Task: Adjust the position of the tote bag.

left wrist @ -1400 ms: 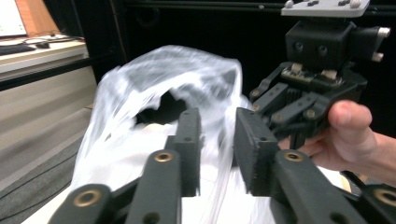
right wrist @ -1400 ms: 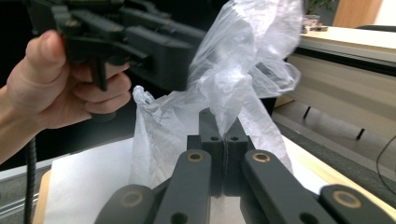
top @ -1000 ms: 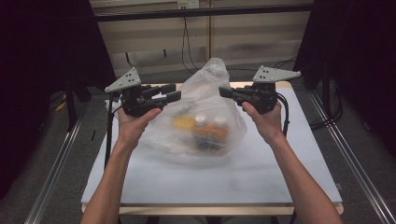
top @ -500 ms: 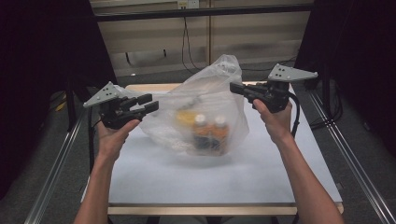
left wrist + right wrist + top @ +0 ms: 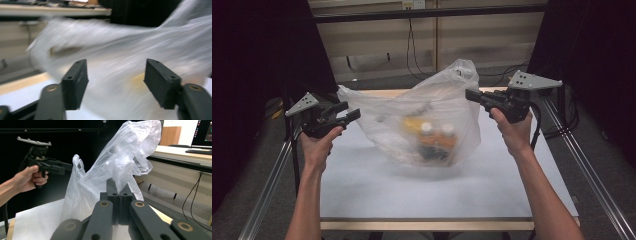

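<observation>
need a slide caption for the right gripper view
Right gripper shut on a handle of the clear plastic bag, holding it up over the white table; left gripper open beside it.

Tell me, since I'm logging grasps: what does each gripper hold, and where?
The right gripper pinches the plastic bag at its upper edge. The left gripper stands open, holding nothing.

The white table (image 5: 492, 200) has a pale wooden front edge (image 5: 427, 224). Metal rails (image 5: 592, 175) run down both its sides. At twelve o'clock behind it, black cables (image 5: 412, 47) hang down a beige slatted wall (image 5: 492, 40). In the right gripper view, a monitor (image 5: 205, 132) and keyboard (image 5: 198, 151) sit on a desk at two o'clock.
</observation>
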`<state>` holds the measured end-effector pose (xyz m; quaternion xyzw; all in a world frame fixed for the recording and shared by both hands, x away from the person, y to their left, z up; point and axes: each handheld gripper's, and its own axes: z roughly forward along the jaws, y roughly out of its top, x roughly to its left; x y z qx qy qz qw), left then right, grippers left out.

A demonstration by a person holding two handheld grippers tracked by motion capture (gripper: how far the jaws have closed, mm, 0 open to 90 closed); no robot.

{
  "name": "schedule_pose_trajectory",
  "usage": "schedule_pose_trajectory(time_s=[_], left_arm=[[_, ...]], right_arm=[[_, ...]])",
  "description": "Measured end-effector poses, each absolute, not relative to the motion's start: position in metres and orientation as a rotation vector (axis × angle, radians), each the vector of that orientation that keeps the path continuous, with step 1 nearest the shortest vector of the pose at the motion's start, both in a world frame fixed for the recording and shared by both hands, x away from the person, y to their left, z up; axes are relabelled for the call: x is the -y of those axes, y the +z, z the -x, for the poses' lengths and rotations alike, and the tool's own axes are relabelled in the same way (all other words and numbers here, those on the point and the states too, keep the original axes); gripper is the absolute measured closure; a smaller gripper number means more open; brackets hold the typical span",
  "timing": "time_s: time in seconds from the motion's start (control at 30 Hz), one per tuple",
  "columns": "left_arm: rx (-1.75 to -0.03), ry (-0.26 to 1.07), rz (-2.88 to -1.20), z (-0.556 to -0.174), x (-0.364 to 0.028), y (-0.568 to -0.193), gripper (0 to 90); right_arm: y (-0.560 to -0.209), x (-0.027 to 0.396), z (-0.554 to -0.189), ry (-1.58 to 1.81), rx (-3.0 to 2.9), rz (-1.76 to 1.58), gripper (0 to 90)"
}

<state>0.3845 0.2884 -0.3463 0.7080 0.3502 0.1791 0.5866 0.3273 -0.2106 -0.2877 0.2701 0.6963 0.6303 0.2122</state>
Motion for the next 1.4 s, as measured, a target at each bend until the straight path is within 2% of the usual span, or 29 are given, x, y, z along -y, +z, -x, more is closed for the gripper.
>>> schedule_pose_trajectory(time_s=[0.1, 0.23, 0.47, 0.5, 0.57, 0.67, 0.77, 0.9, 1.2, 1.4], left_arm=[[-0.872, 0.429, -1.663, -0.392, -0.289, -0.359, 26.2], [-0.859, 0.380, -1.659, -0.397, -0.284, -0.367, 18.4], [-0.843, 0.318, -1.696, -0.410, -0.264, -0.380, 16.5], [-0.825, 0.313, -1.693, -0.410, -0.263, -0.380, 20.1], [-0.780, 0.326, -1.682, -0.406, -0.262, -0.377, 44.9], [-0.706, 0.310, -1.656, -0.400, -0.262, -0.367, 74.1], [-0.653, 0.300, -1.641, -0.390, -0.258, -0.355, 87.7], [-0.536, 0.309, -1.670, -0.376, -0.250, -0.338, 89.8], [-0.468, 0.285, -1.681, -0.357, -0.244, -0.322, 90.0], [-0.442, 0.273, -1.690, -0.354, -0.245, -0.333, 90.0]], right_arm=[[-0.289, 0.212, -0.326, 1.744, -1.931, -0.753, 90.0], [-0.290, 0.217, -0.323, 1.745, -1.923, -0.757, 90.0], [-0.290, 0.219, -0.317, 1.741, -1.921, -0.745, 90.0], [-0.290, 0.219, -0.316, 1.740, -1.921, -0.743, 90.0], [-0.290, 0.219, -0.313, 1.722, -1.927, -0.739, 90.0], [-0.290, 0.222, -0.310, 1.702, -1.924, -0.745, 90.0], [-0.291, 0.228, -0.309, 1.673, -1.918, -0.758, 90.0], [-0.294, 0.238, -0.301, 1.631, -1.911, -0.784, 90.0], [-0.307, 0.264, -0.290, 1.599, -1.872, -0.852, 90.0], [-0.318, 0.273, -0.287, 1.636, -1.834, -0.869, 90.0]])
